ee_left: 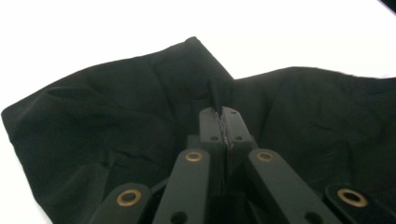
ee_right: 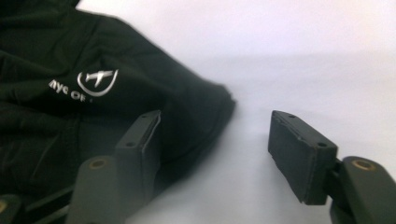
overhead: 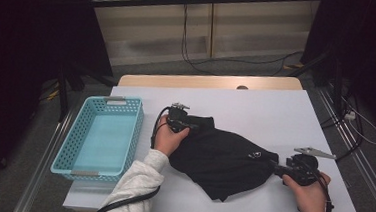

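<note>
High view showed a black garment [overhead: 222,158] spread across the middle of the white surface [overhead: 276,112], reaching from near its centre toward the near right corner; a light-blue basket [overhead: 67,150] stood along the left edge, just beside the cloth but apart from it. Left gripper [overhead: 190,126] lay at the far left end of the garment, its jaws clenched on a small pinched fold of the black cloth; the left gripper view showed the same left gripper [ee_left: 223,119] with the pads pressed together and a sliver of fabric standing up between them, the garment [ee_left: 140,116] wrinkled around it. Right gripper [overhead: 278,168] sat at the garment's right end, near the right edge of the surface; in the right gripper view the right gripper [ee_right: 219,140] stood released, jaws apart, one pad just beside the hem of the garment [ee_right: 70,79] with its white logo [ee_right: 95,83], the other over bare surface.
</note>
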